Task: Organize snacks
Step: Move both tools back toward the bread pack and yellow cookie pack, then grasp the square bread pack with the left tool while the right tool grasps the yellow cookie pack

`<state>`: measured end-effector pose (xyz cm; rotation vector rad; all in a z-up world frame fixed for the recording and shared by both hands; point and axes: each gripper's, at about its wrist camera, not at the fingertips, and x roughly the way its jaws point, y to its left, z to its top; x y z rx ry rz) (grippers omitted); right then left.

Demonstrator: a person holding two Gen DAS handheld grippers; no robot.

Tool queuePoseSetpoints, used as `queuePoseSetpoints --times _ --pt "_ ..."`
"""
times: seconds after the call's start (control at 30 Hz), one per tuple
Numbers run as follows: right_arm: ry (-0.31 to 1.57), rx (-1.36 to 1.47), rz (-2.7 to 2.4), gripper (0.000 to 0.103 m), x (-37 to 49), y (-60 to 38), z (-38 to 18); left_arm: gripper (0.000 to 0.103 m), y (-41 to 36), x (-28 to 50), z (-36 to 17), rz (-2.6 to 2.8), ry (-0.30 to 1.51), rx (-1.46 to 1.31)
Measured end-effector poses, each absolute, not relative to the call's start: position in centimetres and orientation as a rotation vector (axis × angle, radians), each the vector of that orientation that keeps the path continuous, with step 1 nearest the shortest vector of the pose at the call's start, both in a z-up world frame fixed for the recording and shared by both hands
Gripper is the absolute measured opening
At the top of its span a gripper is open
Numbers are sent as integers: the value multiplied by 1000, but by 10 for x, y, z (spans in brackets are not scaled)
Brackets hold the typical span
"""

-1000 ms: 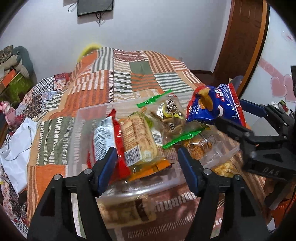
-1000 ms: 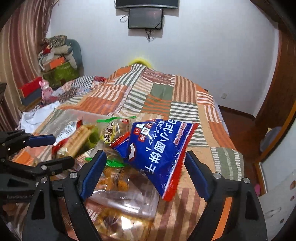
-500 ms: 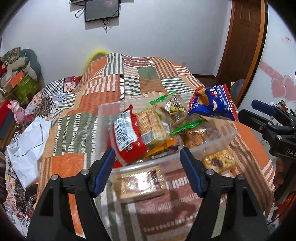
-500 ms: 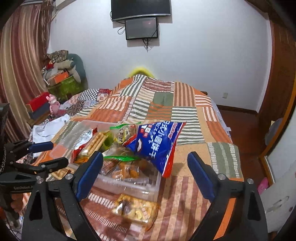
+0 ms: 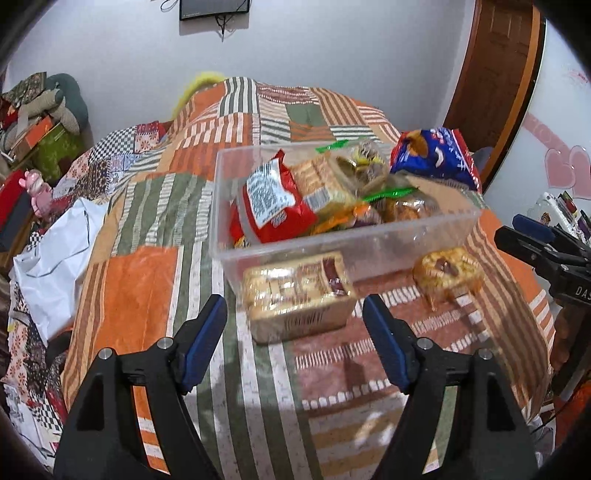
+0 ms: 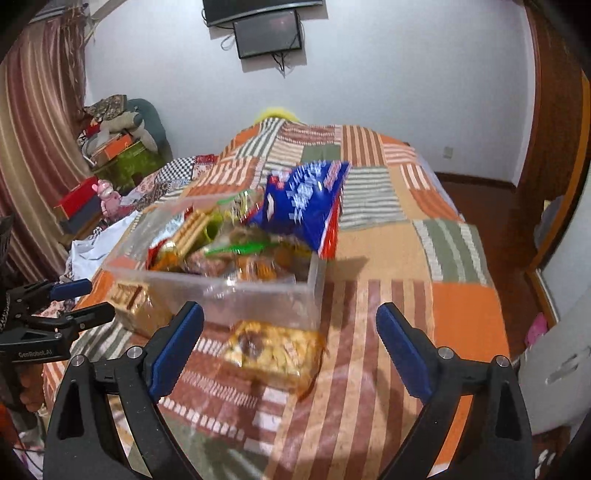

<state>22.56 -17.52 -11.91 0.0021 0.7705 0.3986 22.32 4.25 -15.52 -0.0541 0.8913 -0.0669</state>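
A clear plastic bin (image 5: 369, 240) (image 6: 258, 291) sits on the patchwork bed, filled with snack packs: a red pack (image 5: 273, 199), a biscuit pack (image 5: 317, 177), and a blue bag (image 5: 432, 155) (image 6: 306, 199) leaning over its far right corner. A golden biscuit pack (image 5: 299, 295) (image 6: 133, 302) lies on the bed in front of the bin. A yellow snack pack (image 5: 447, 266) (image 6: 273, 350) lies to its right. My left gripper (image 5: 295, 336) is open and empty, just short of the golden pack. My right gripper (image 6: 291, 339) is open and empty, over the yellow pack.
A white plastic bag (image 5: 55, 254) lies at the bed's left edge. Boxes and a pink toy (image 6: 107, 195) stand on the floor at the left. A wooden door (image 5: 495, 74) is at the right. A screen (image 6: 269, 33) hangs on the far wall.
Both grippers have pulled back and up from the bin, both open throughout. The blue bag stays leaning on the bin. The two packs in front of the bin have come into full view.
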Motion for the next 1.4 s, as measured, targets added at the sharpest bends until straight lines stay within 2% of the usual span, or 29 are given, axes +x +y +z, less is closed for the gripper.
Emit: queuePoseSetpoints --times 0.33,0.4,0.7,0.8,0.97,1.2,1.4 --pt "886 48 407 93 225 -172 -153 76 46 217 -179 -92 940 -98" --pt "897 39 409 93 226 -168 -155 80 45 218 -183 -96 949 -107" --pt "961 2 429 93 237 -152 -166 82 42 234 -191 -91 953 -164" --pt "982 4 437 93 240 -150 -169 88 39 240 -193 -89 939 -165" --pt "988 11 437 94 242 -152 -171 88 42 252 -196 -62 934 -183" --pt "977 9 421 86 242 -154 -172 88 49 263 -206 -39 959 -236" --pt "970 28 420 79 241 -157 -170 82 50 262 -211 -48 966 -223"
